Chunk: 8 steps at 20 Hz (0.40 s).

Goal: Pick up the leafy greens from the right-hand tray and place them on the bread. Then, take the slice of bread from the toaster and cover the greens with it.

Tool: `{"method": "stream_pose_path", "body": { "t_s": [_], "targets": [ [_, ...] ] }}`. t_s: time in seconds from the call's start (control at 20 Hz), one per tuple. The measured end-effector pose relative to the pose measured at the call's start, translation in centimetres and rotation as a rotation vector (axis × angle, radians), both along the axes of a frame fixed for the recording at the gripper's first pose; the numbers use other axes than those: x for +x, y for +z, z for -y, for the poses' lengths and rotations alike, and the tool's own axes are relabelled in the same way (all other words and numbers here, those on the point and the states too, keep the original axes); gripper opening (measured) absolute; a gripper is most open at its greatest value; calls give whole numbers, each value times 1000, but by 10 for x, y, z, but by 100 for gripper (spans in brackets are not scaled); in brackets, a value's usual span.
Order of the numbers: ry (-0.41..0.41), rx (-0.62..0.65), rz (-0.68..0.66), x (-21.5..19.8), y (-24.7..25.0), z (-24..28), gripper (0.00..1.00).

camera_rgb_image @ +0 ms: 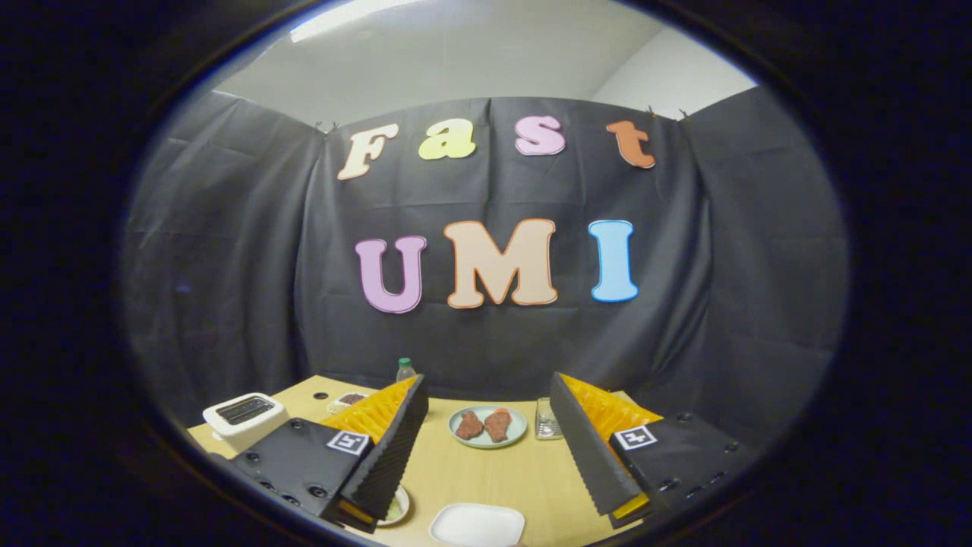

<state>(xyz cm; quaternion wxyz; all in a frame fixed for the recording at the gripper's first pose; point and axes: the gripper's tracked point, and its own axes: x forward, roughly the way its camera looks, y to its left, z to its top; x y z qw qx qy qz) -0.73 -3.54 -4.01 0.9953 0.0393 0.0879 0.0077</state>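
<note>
My gripper (493, 497) is open above the wooden table (493, 475), with nothing between its fingers. A white toaster (244, 418) stands on the table beyond the left finger, its slots dark; I cannot tell whether bread is inside. A small round dish (398, 507) with something green on it peeks out from under the left fingertip. Just below and between the fingertips lies a white rectangular tray (477, 524); its contents are not visible. The greens and the bread cannot be made out clearly.
A pale round plate (487, 425) with two brownish-red pieces of meat sits ahead between the fingers. A clear glass (547, 419) stands to its right. A green-capped bottle (405, 369) and a small dish (348, 400) are at the table's back left.
</note>
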Motion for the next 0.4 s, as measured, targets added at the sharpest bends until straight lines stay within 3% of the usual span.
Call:
{"method": "stream_pose_path", "body": {
  "t_s": [0.4],
  "targets": [
    [-12,20,7,1,5,2,100]
  ]
}}
